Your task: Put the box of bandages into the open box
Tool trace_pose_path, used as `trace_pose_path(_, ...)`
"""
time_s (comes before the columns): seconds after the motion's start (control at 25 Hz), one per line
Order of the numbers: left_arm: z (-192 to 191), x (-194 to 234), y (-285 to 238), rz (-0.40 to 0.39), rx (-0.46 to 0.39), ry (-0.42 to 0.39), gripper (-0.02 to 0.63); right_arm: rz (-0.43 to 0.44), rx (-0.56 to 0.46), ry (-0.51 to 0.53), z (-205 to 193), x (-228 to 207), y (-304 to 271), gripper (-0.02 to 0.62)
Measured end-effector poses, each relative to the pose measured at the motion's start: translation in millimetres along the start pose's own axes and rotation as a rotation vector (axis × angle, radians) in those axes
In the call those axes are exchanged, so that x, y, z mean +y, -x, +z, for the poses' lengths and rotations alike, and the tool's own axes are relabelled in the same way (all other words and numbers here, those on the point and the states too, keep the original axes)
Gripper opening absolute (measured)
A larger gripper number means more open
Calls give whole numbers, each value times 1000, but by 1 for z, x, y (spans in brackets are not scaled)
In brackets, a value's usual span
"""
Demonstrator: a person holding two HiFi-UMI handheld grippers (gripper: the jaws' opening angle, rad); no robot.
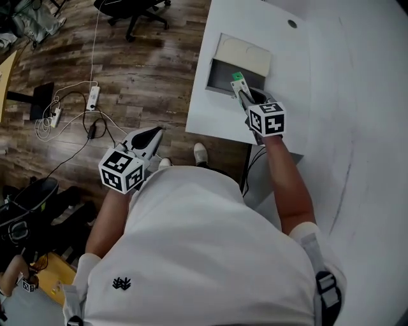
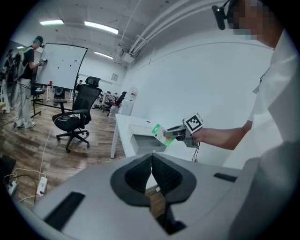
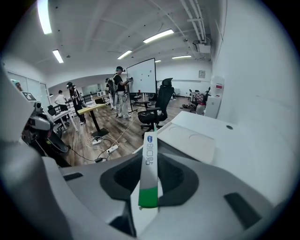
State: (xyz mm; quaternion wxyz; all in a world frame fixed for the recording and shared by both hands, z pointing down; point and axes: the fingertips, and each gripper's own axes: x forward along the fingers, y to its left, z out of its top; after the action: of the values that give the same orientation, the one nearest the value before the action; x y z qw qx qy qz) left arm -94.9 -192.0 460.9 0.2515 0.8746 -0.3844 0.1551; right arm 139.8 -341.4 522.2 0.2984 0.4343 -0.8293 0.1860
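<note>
A slim white bandage box with a green end (image 1: 238, 77) is clamped edge-on between the jaws of my right gripper (image 1: 246, 97). It hovers just above the near rim of the open grey box (image 1: 226, 69), whose pale lid (image 1: 245, 52) lies folded back on the white table. The right gripper view shows the bandage box (image 3: 151, 157) standing upright between the pads, with the lid (image 3: 190, 140) beyond. My left gripper (image 1: 144, 142) hangs off the table by my hip. Its jaws meet with nothing between them (image 2: 151, 169). From there the bandage box (image 2: 161, 135) appears over the open box (image 2: 146, 143).
The white table (image 1: 344, 108) has a cable hole (image 1: 292, 23) at the back. A black office chair (image 1: 137, 13) and power strips with cables (image 1: 93, 99) are on the wood floor to the left. People stand by a whiteboard (image 3: 143, 75) far off.
</note>
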Motion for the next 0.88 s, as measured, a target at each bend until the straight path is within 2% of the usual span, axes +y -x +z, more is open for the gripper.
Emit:
trace_pose_path(0.32,11,2,-20,103,-9,38,8,83,53,101,2,-28,-53,92)
trace_pose_path(0.88,11,-3,-21,246,-7,115,9,176,154,227,-19,-38,-115,92)
